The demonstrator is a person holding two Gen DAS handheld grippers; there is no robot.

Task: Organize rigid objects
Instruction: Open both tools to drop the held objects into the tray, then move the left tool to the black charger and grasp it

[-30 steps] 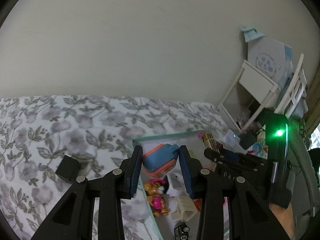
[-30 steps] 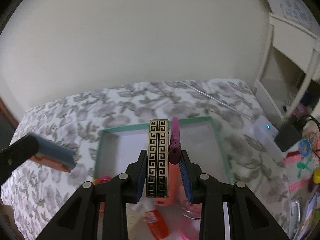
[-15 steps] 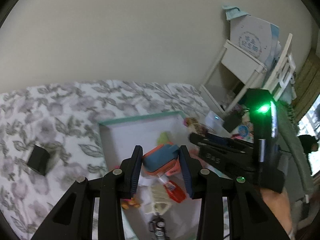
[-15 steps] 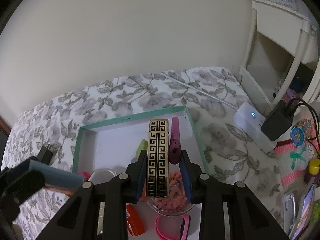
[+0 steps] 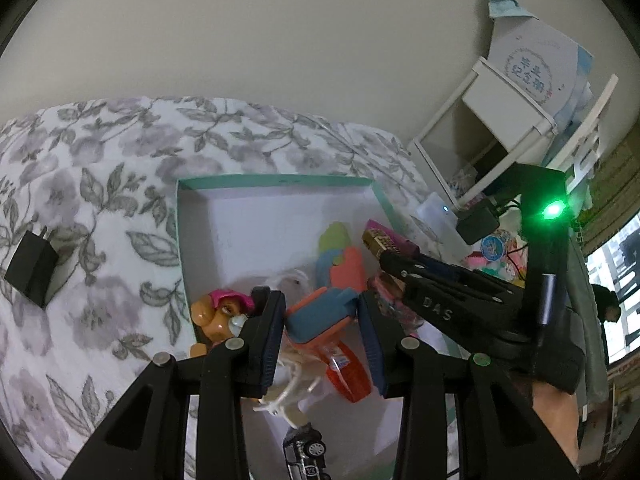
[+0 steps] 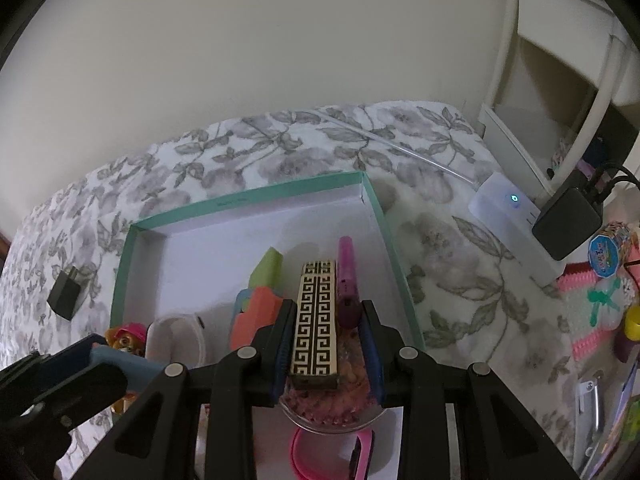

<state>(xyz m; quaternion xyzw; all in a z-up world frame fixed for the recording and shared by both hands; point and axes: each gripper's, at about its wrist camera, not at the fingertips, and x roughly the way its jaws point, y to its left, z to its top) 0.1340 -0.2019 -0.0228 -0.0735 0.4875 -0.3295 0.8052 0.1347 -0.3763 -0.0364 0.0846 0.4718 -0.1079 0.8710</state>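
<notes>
Grippers lower than a second ago, both loaded above the teal box (image 6: 248, 200).
Left gripper (image 5: 322, 332) clamps a blue-orange block (image 5: 320, 314); right gripper (image 6: 329, 344) pinches a patterned bar (image 6: 316, 320) and pink pen (image 6: 347, 280).

A floral bedspread (image 6: 280, 152), white with grey leaves and blooms, covers the bed and runs to a plain cream wall (image 6: 248, 40) at the far side. On the bedspread to the left lies a black plug adapter (image 5: 32, 272), its prongs pointing far. To the right, just off the bed, a white box with a small blue light (image 6: 508, 208) sits against a black power brick (image 6: 568, 220) with cables. Beyond them stands a white shelf unit (image 6: 560, 80). In the left wrist view a round blue-printed box (image 5: 532, 72) rests on that shelf. Near right lies pink and green knitted stuff (image 6: 592, 300)
</notes>
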